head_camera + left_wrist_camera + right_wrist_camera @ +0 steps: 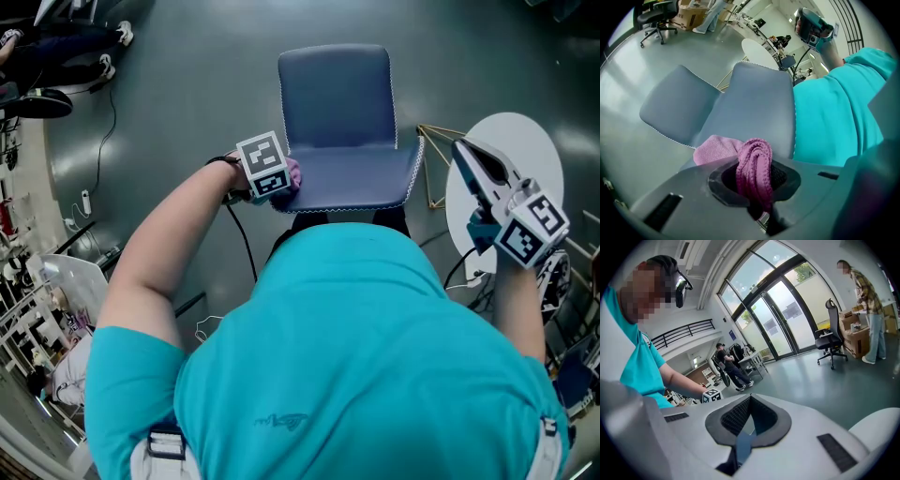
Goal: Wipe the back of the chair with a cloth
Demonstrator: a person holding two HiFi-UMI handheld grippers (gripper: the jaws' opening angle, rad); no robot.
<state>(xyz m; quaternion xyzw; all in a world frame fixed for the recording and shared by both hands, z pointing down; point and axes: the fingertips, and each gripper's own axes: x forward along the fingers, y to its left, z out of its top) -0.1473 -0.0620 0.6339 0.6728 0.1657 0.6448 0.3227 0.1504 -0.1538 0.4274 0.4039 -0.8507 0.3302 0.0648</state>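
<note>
Grey polished floor (187,84) runs under the whole work area, with glazed doors (787,319) at the far end of the hall.

Item 1, chair (333,94): blue-grey, standing directly ahead of the operator in the teal shirt (356,375). Its seat faces away from the operator. The backrest (356,178) is the nearer part, and its top edge runs left to right across the head view.

Item 2, cloth (751,157): pink, located at the backrest's left upper corner. It is bunched into a thick fold whose long axis runs out along the jaws toward the chair. A flatter flap (715,149) spreads to the left and lies on the backrest surface.

Item 3, left gripper (754,179): jaws clamped on the cloth fold, which fills the gap between the pads. The gripper points at the backrest.

Item 4, right gripper (749,420): jaws drawn together at the tips, with only a thin wedge of gap behind them and nothing held. It is raised to the operator's right, above a round white table (525,141), well apart from the chair.

Background: a black office chair (830,341) and cardboard boxes (855,341) stand near the doors, with one person (867,305) beside the boxes
</note>
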